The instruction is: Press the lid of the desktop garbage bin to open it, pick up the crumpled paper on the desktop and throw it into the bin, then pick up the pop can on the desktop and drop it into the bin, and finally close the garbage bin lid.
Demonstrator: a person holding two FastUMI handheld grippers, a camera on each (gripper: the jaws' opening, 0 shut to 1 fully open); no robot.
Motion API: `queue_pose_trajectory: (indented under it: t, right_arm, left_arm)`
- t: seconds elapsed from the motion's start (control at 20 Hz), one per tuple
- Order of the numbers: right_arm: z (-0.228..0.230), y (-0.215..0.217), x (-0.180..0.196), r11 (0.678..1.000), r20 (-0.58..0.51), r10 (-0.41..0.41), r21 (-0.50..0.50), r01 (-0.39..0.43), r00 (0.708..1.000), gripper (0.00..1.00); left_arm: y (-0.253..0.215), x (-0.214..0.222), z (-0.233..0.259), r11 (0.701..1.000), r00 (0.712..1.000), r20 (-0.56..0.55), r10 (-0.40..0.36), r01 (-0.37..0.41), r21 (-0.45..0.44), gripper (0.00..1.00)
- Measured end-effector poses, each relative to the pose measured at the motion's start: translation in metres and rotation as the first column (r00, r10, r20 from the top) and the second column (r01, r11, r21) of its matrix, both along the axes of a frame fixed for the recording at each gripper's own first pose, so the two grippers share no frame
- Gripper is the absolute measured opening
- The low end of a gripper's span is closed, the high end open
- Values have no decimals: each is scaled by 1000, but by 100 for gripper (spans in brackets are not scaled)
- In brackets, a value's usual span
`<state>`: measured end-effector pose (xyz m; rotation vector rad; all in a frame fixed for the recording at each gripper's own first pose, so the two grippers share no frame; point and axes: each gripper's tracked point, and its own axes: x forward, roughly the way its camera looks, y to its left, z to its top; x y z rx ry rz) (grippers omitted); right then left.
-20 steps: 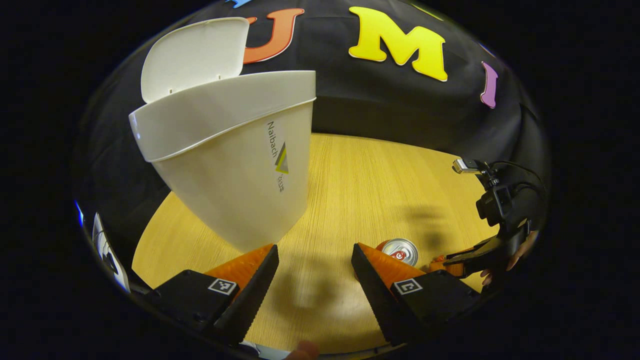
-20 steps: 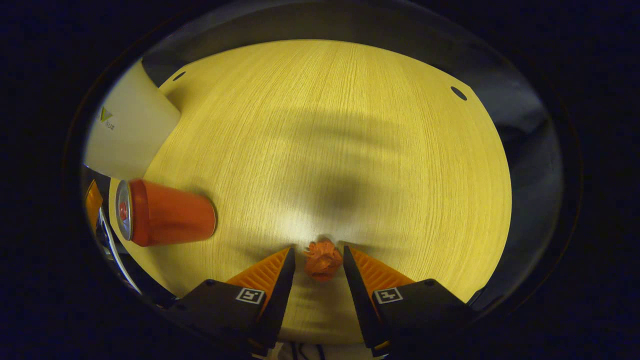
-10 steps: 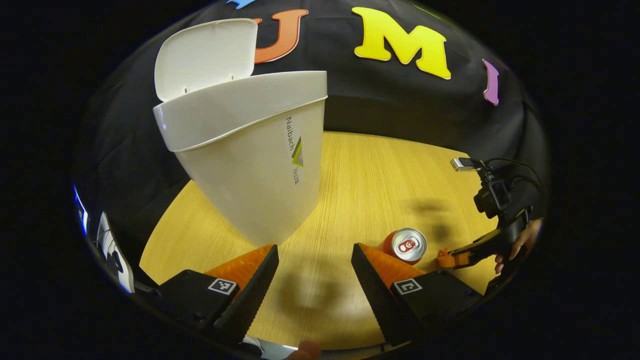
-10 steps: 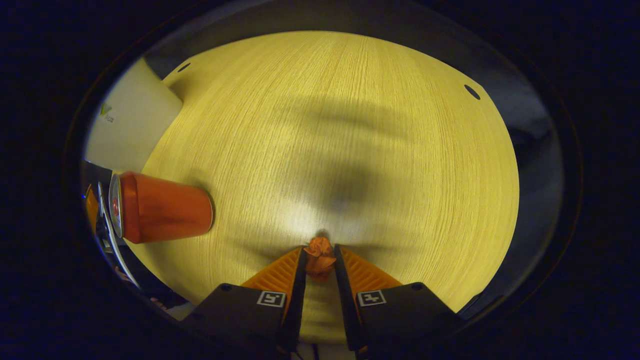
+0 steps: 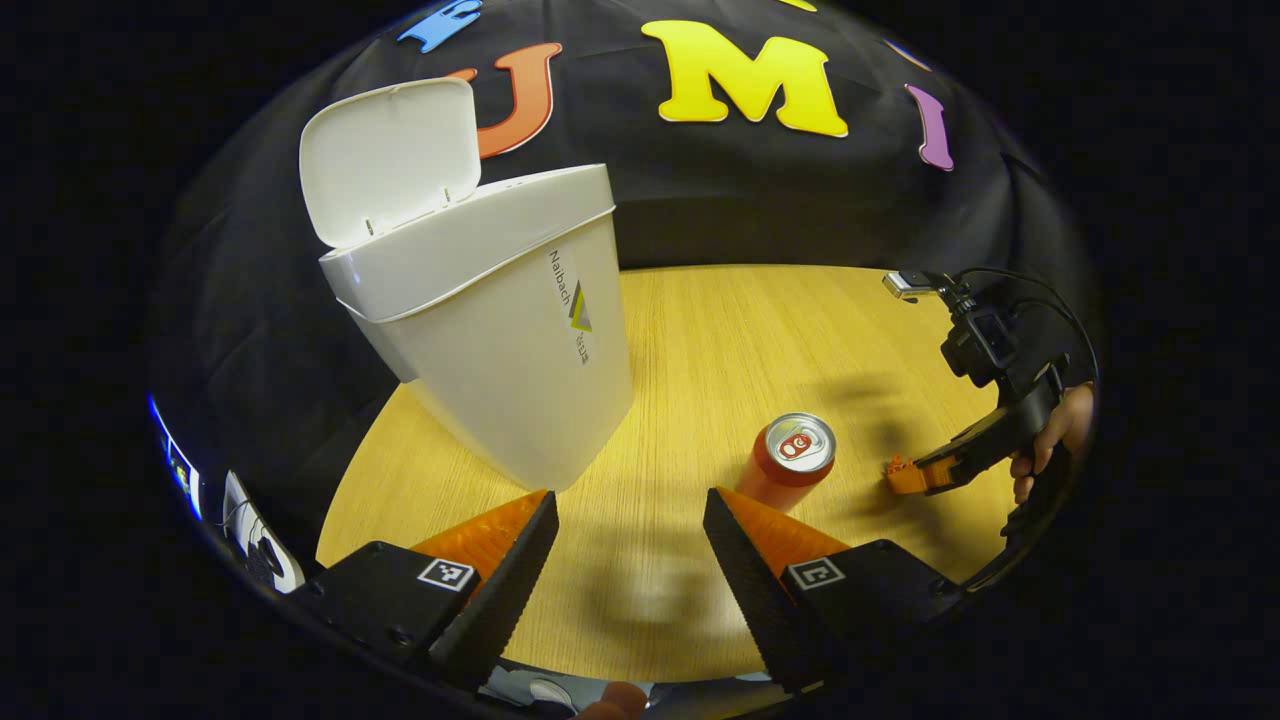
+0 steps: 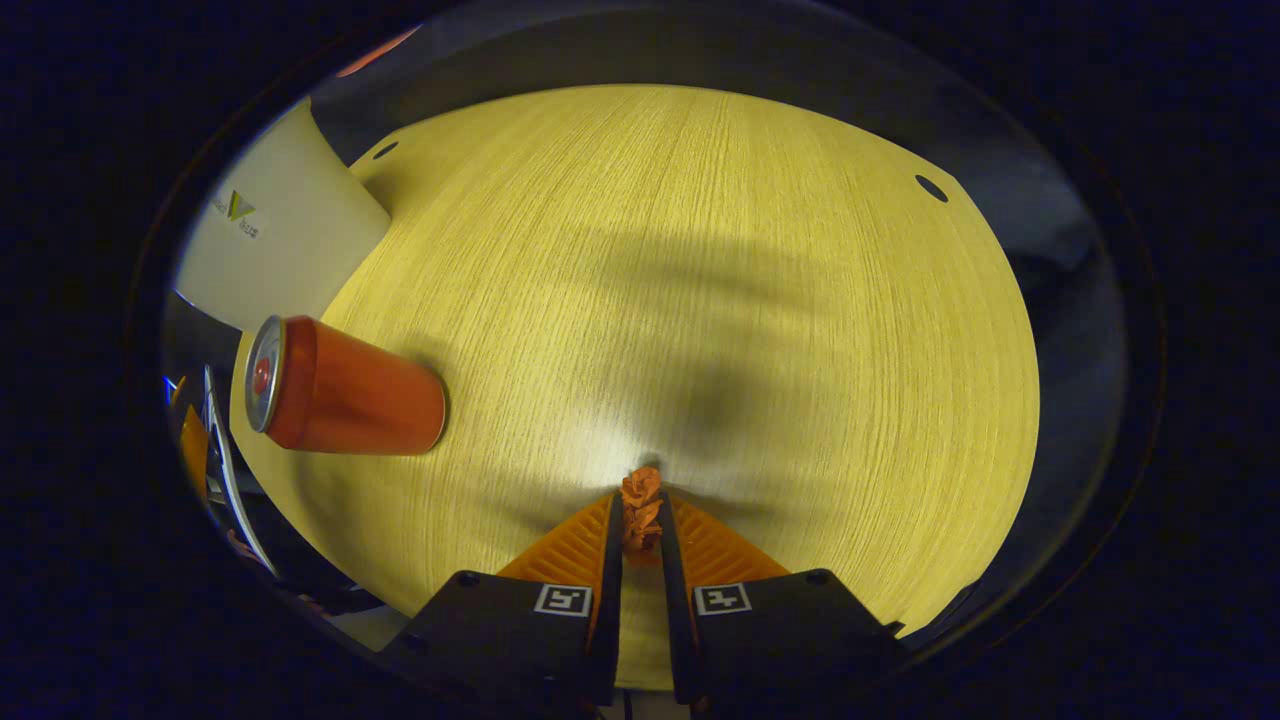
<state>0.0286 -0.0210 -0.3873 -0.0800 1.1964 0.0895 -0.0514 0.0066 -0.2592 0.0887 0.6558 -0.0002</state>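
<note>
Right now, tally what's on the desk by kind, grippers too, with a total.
Garbage bin: 1, lid up
Pop can: 1, upright
Crumpled paper: 1, pinched in the right gripper
Grippers: 2, left gripper open
Total: 5

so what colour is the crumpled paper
Orange; the paper shows best in the right gripper view, pinched in the right claw.

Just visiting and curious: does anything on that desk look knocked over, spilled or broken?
Nothing stands out. The pop can stands upright on the desk, the bin has its lid up, and the right tongs pinch the crumpled paper.
</note>
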Motion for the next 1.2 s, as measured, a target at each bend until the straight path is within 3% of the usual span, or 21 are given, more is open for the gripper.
queue_pose_trajectory:
  t: [0.35,0.7,1.0,1.2]
  right_arm:
    - [71,-14,-2,999,153,36,-20,-34,987,23]
    - [198,-6,17,999,359,42,15,-51,933,23]
    - [296,41,35,989,525,126,1,-149,841,22]
    - [335,93,44,968,611,212,-26,-248,763,22]
  left_arm:
    - [-5,-8,-5,999,999,-9,-42,42,4,98]
    - [-13,-7,-11,995,995,-16,-101,101,-4,97]
    - [-4,-5,-16,995,995,-23,-102,102,-15,98]
    - [13,-4,-16,996,996,-19,-83,83,-18,98]
